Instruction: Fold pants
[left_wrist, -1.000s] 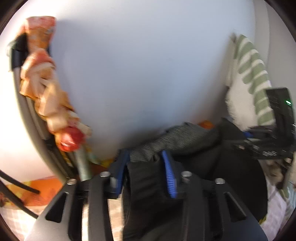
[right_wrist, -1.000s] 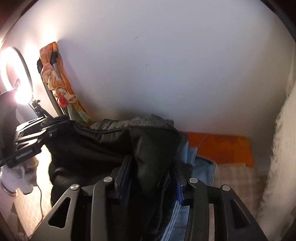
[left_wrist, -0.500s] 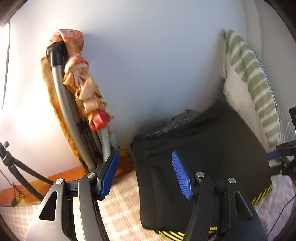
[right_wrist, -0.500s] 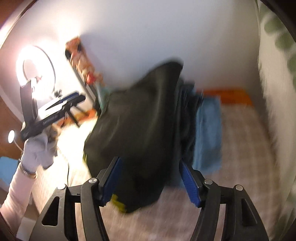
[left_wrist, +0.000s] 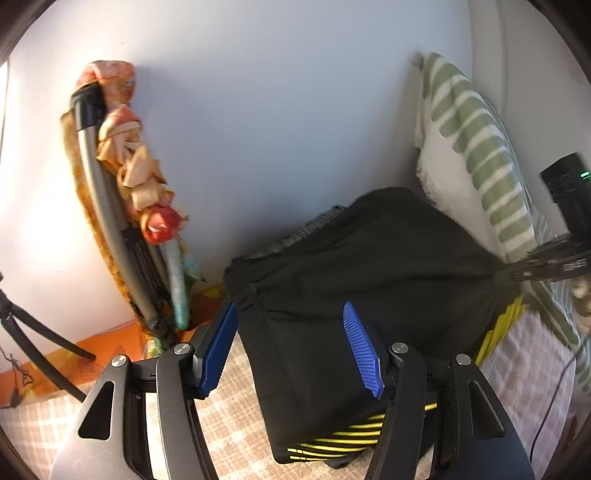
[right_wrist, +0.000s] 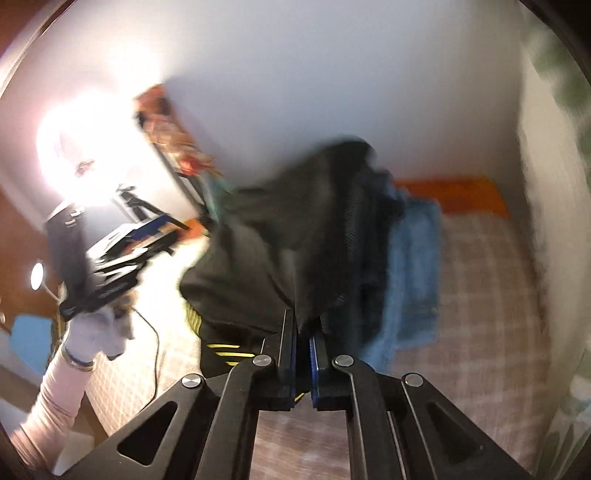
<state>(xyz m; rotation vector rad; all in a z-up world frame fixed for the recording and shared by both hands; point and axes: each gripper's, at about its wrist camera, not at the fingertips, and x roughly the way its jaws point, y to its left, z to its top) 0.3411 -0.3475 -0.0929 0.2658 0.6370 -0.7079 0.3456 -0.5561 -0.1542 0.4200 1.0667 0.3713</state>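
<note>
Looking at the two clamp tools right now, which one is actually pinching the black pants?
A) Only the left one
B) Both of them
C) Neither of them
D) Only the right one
D: the right gripper has its blue pads pressed together on a fold of the black pants, while the left gripper stands wide open with its pads spread apart on either side of the pants, not clamping them.

One pair of black pants with yellow stripes. One blue garment beside it. One grey knit item, partly hidden beneath. Two grippers: the left gripper and the right gripper. One green-striped pillow. One folded frame wrapped in orange cloth. One ring light.
</note>
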